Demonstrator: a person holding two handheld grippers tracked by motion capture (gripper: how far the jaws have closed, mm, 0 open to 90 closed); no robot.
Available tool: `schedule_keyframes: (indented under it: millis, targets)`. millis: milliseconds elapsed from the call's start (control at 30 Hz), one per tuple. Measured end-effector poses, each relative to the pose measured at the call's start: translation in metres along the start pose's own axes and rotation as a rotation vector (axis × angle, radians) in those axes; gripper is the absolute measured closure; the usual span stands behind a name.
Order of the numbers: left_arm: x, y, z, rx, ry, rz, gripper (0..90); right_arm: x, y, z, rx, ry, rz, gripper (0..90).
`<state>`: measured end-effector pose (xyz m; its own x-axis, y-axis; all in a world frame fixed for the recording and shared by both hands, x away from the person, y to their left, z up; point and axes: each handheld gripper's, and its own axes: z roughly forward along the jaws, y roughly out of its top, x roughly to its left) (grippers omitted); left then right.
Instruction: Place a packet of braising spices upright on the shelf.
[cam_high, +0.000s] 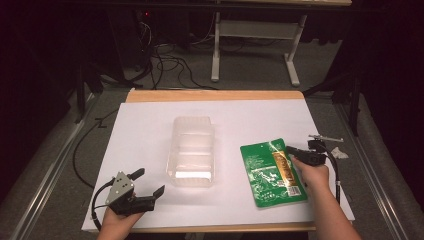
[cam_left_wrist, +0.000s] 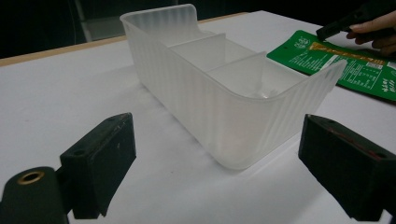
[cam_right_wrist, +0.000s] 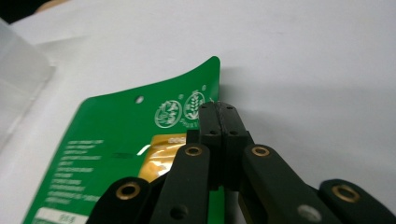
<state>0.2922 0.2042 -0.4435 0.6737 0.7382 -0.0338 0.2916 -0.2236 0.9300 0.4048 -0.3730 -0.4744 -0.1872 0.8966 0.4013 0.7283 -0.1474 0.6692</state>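
Table (cam_high: 150, 125) w/ white sheet is taking up centre of the high view, wood edge showing along its top; surroundings are sitting in dark, floor cables and a pale frame leg at upper centre hard to make out. Clear plastic bin (cam_high: 192, 151) is sitting mid-frame, slightly left of centre; in the left gripper view the bin (cam_left_wrist: 219, 100) is showing dividers making approx three compartments, far end blurring out, contents not readable through the frosted wall. Green pouch (cam_high: 272, 172) is lying flat right of the bin, apart from it, w/ a gold strip and a white label; print too small to read. Right gripper (cam_high: 291, 150) is sitting at the pouch's upper right edge, hand (cam_high: 314, 175) covering most of it; in the right gripper view the right gripper (cam_right_wrist: 219, 119) jaws are pressing together w/ no gap, over the pouch (cam_right_wrist: 116, 140) top edge, but whether they're actually pinching the film can't tell. Left gripper (cam_high: 149, 182) is hovering at lower left, jaws spread wide, gripping nothing; left gripper (cam_left_wrist: 217, 172) tips are framing the bin's near end w/o touching. Small objects by the right table edge are too dim to identify.
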Motion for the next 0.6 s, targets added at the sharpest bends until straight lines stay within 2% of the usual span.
schedule_keyframes:
  millis: [100,167,200,233,400,467,500,600]
  targets:
    - [0.0,0.0,0.001,-0.001,-0.002,-0.001,11.8,0.0,0.0,-0.003,0.009,0.065,-0.022,90.0]
    - [0.0,0.0,0.001,0.003,-0.005,0.001,11.8,-0.002,0.0,-0.003,0.019,0.122,-0.01,89.9]
    - [0.0,0.0,0.001,0.003,-0.006,0.001,11.8,-0.002,-0.001,-0.002,0.033,0.136,-0.01,86.7]
    - [0.0,0.0,0.001,0.003,-0.006,0.001,11.8,-0.002,-0.002,-0.001,0.049,0.138,-0.02,84.6]
    - [-0.001,0.0,0.002,0.007,-0.007,0.004,11.9,0.001,-0.004,0.004,0.055,0.166,-0.038,79.9]
    - [-0.001,0.0,0.002,0.008,-0.007,0.005,11.9,0.002,-0.004,0.006,0.071,0.142,-0.052,82.0]
    - [-0.001,0.0,0.002,0.009,-0.007,0.007,11.9,0.003,-0.004,0.007,0.076,0.126,-0.061,88.6]
    - [0.0,-0.001,0.001,0.008,-0.007,0.006,12.0,0.008,-0.003,0.006,0.073,0.117,-0.106,90.0]
